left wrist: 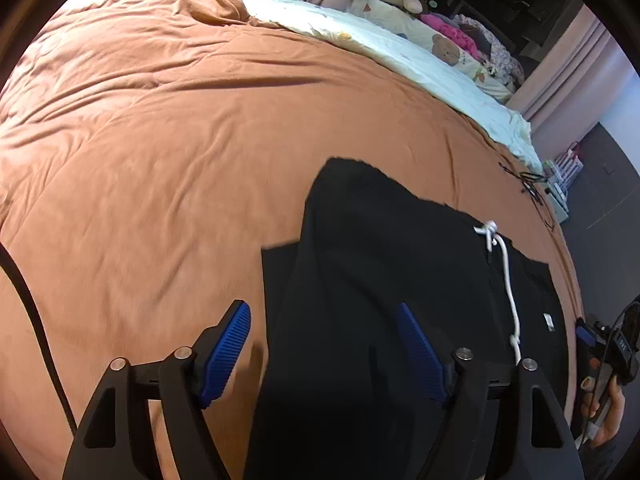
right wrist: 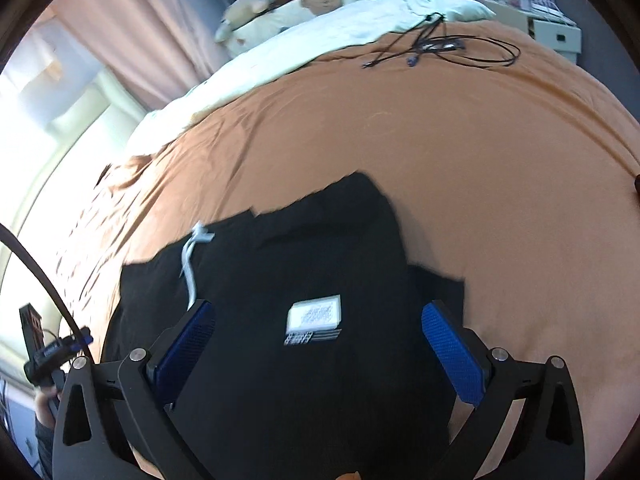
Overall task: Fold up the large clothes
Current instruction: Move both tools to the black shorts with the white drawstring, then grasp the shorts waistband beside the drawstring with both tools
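garment (left wrist: 380, 280), black, lies partly folded on the brown bed cover (left wrist: 160, 140). left gripper (left wrist: 324, 344) and right gripper (right wrist: 318, 344) hover above it, fingers spread, empty. next, probably: grip an edge for another fold.

Brown duvet (right wrist: 440, 152) open round black garment (right wrist: 320, 272); cables (right wrist: 440, 46) prob. clutter far edge.
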Demonstrator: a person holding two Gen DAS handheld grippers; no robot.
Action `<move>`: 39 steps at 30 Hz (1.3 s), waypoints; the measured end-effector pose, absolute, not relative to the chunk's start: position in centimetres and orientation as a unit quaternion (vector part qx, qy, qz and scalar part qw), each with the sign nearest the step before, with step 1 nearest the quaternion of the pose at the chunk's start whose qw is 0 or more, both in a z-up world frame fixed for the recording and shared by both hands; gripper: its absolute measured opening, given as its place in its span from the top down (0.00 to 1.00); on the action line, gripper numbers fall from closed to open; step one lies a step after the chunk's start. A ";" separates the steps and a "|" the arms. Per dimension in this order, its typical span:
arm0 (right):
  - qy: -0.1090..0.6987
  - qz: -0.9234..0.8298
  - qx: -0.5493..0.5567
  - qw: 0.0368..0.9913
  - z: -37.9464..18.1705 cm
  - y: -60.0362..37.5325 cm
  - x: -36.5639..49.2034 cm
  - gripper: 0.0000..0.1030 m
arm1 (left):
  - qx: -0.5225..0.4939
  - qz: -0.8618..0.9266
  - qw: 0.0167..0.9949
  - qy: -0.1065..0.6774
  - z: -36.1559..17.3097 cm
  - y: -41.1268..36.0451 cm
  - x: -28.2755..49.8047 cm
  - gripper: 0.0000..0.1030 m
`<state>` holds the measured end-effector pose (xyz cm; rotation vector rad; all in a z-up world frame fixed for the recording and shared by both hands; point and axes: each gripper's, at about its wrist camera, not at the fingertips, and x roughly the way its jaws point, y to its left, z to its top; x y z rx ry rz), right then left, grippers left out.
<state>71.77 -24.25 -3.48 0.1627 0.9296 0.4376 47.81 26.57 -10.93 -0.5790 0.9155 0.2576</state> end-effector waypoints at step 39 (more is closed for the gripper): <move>0.466 0.260 -0.085 0.841 -10.1 -10.0 60.0 0.41 | -0.379 0.120 0.829 0.393 -13.5 25.1 29.5 0.13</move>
